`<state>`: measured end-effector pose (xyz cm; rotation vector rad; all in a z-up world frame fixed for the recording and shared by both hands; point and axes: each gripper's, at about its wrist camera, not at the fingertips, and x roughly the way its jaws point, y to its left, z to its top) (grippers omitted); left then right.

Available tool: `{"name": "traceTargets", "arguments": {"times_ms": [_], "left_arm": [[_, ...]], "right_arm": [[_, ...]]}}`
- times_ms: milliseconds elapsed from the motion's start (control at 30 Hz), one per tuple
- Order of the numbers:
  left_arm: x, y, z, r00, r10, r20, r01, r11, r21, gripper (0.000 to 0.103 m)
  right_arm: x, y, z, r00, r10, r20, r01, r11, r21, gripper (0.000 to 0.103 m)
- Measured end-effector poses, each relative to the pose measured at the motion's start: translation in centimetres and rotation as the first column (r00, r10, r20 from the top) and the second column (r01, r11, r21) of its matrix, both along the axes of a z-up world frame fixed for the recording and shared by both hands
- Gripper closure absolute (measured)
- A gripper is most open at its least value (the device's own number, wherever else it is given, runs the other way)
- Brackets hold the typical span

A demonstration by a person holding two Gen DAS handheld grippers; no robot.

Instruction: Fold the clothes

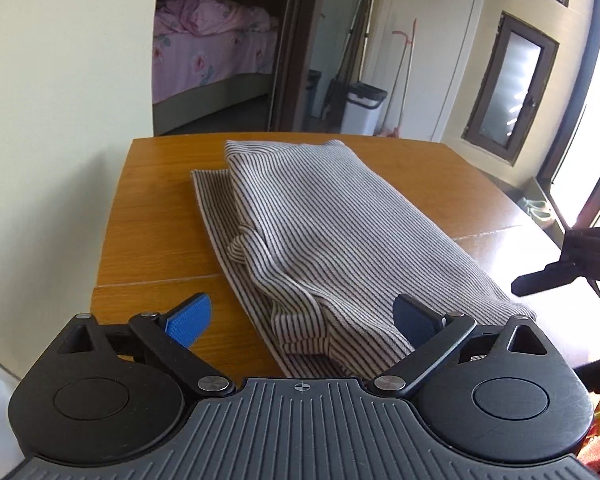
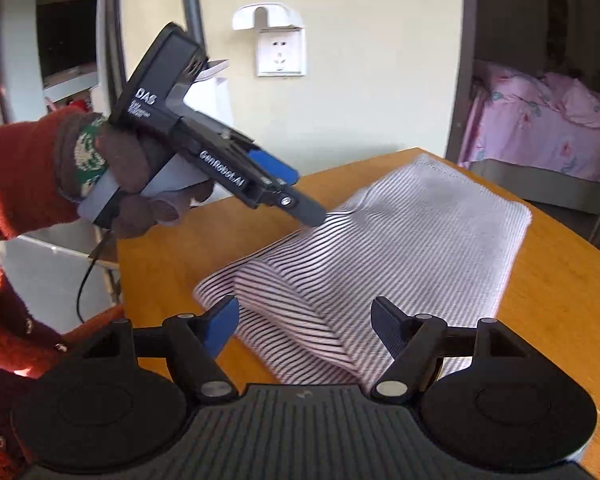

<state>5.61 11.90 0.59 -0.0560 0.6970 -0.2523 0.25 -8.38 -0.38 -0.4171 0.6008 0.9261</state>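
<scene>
folded striped garment (image 1: 320,232) lay on the wooden table (image 1: 156,216); left gripper (image 1: 300,320) and right gripper (image 2: 304,328) both gaped wide, holding nothing.

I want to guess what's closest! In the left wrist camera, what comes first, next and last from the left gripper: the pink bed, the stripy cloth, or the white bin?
1. Stripy cloth, right between the open left gripper fingers.
2. White bin, on the floor past the table.
3. Pink bed, through the doorway, upper left.
</scene>
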Motion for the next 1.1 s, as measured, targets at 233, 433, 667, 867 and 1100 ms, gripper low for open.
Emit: {"name": "traceTargets", "arguments": {"times_ms": [233,433,667,867,1100], "left_arm": [[-3.6,0.1,1.6,0.996,-0.077,0.037,0.075,0.995,0.069,0.000],[-5.8,-0.9,1.5,0.980,-0.199,0.030,0.194,0.974,0.120,0.000],[-6.6,-2.4,0.2,0.945,-0.326,0.007,0.321,0.936,0.144,0.000],[-4.6,-4.3,-3.0,0.963,-0.265,-0.052,0.269,0.939,0.213,0.000],[-2.6,-4.1,-2.5,0.984,-0.172,-0.038,0.176,0.971,0.160,0.000]], "right_arm": [[-3.2,3.4,-1.3,0.970,0.152,0.187,-0.126,0.981,-0.145,0.021],[0.7,2.1,0.1,0.998,-0.007,-0.059,0.007,1.000,-0.002,0.041],[3.1,0.0,0.6,0.984,-0.095,-0.151,0.105,0.993,0.058,0.042],[2.0,0.9,0.2,1.000,-0.025,0.007,0.025,0.999,-0.021,0.038],[0.2,2.0,-1.0,0.968,0.061,0.243,-0.021,0.986,-0.163,0.021]]}}
